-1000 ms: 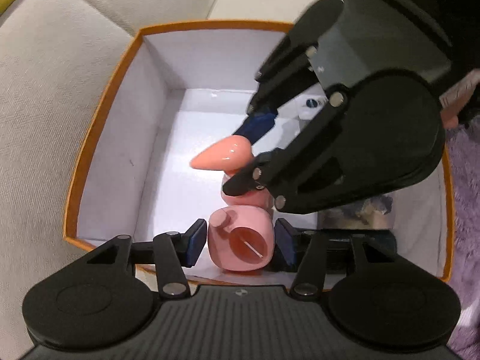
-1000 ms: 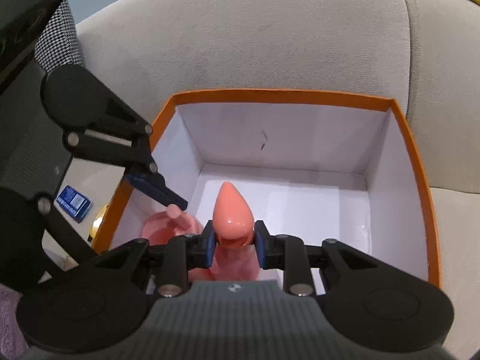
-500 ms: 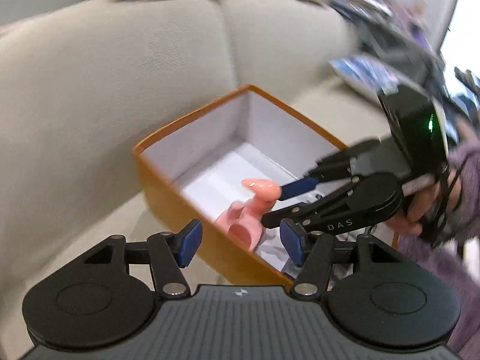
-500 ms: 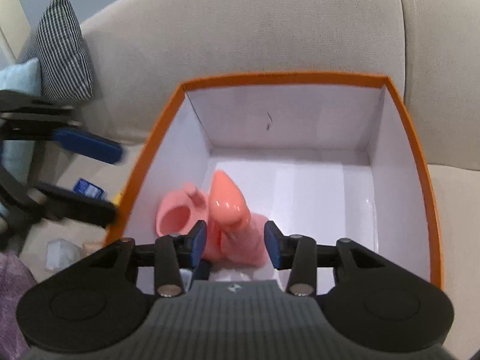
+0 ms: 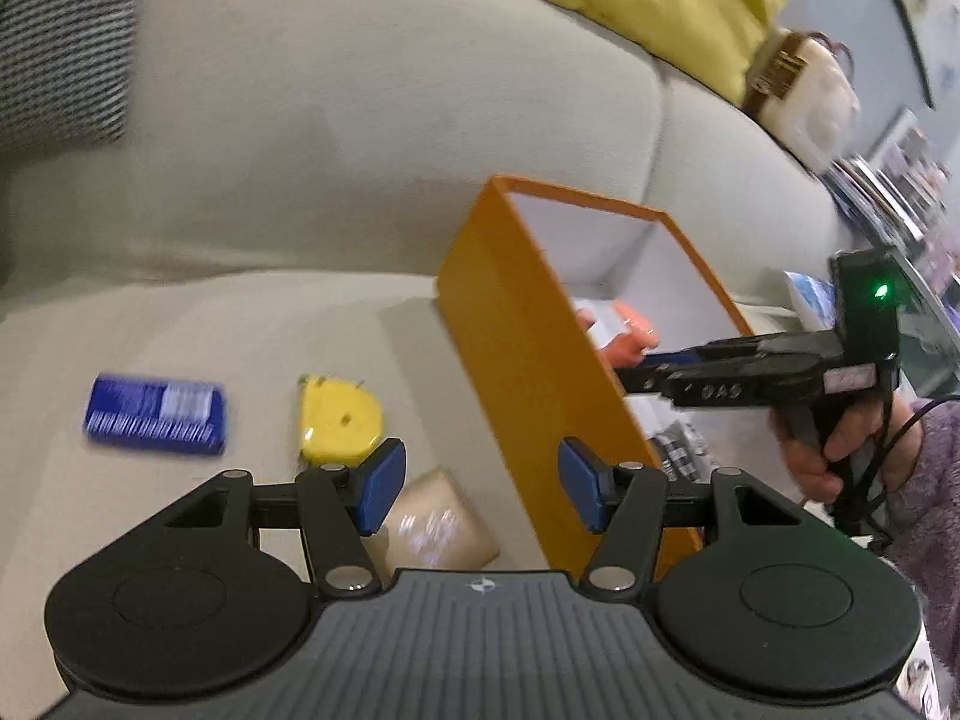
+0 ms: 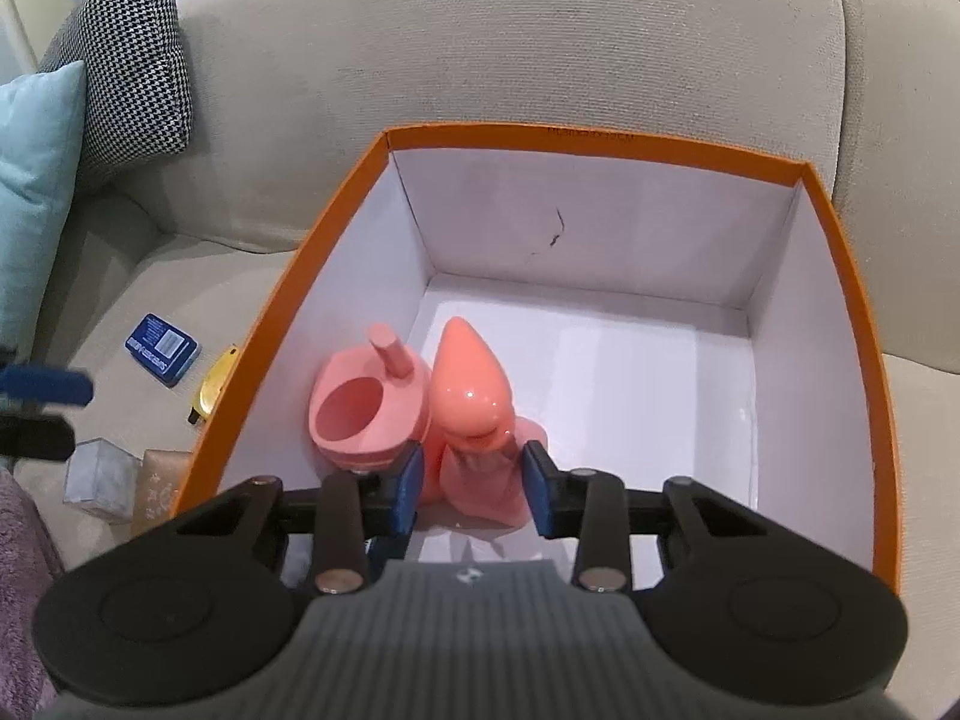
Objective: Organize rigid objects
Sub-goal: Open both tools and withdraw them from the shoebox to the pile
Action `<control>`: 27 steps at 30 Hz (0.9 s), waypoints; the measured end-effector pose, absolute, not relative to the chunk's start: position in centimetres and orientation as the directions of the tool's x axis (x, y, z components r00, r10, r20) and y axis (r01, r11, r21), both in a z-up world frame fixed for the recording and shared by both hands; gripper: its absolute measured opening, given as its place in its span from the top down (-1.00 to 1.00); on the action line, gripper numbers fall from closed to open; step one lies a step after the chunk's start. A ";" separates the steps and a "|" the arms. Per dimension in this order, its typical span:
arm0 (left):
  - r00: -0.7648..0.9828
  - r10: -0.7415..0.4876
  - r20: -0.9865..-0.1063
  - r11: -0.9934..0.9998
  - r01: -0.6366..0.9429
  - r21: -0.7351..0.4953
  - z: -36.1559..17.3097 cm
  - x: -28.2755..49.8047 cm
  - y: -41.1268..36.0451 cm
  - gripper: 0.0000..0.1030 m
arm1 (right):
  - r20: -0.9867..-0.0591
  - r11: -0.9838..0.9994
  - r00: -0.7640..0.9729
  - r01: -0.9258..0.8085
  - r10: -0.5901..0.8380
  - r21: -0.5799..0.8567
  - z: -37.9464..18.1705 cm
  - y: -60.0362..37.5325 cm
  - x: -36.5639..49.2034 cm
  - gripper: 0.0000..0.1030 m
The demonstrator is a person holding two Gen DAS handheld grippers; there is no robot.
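An orange box (image 6: 864, 324) with a white inside stands on the sofa; it also shows in the left wrist view (image 5: 528, 324). Inside it stand a pink cone-headed figure (image 6: 474, 384) and a pink cup-like piece (image 6: 366, 408). My right gripper (image 6: 474, 480) is open just behind the figure, its pads apart from it. My left gripper (image 5: 480, 483) is open and empty outside the box, above the sofa seat. A yellow tape measure (image 5: 339, 423), a blue tin (image 5: 156, 414) and a tan block (image 5: 432, 525) lie on the seat.
A grey cube (image 6: 99, 477) lies by the tan block (image 6: 159, 483) left of the box. A houndstooth cushion (image 6: 132, 54) and a light blue cushion (image 6: 30, 180) lean at the sofa's left. A yellow cushion (image 5: 660, 0) sits on the backrest.
My right gripper let go of the pink figure, which now stands in the box, and opened. My left gripper came out of the box and swung left over the sofa seat.
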State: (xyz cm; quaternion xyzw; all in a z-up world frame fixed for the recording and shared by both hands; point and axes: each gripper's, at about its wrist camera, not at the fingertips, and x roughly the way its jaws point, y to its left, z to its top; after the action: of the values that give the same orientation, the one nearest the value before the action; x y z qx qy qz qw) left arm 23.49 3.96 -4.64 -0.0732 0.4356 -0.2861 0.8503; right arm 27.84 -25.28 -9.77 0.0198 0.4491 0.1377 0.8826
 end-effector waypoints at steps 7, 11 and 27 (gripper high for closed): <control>0.496 -0.386 -0.778 0.915 0.311 -0.256 -6.2 22.1 5.2 -0.23 | -0.773 0.977 0.605 -0.193 0.189 0.088 -8.5 -23.9 28.0 0.35; 0.512 -0.386 -0.767 0.918 0.298 -0.262 -6.1 21.4 5.8 -0.23 | -0.770 0.986 0.624 -0.161 0.134 0.040 -8.6 -23.1 27.7 0.49; 0.533 -0.419 -0.735 0.907 0.282 -0.313 -5.3 20.2 7.1 -0.12 | -0.782 0.993 0.612 -0.091 0.119 0.080 -7.5 -22.5 22.7 0.50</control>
State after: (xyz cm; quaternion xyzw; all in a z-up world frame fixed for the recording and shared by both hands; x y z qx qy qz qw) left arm 20.23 7.12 -5.26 -0.0780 0.4392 -0.2010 0.8721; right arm 22.74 -22.51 -7.53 0.0160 0.4367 0.0585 0.8976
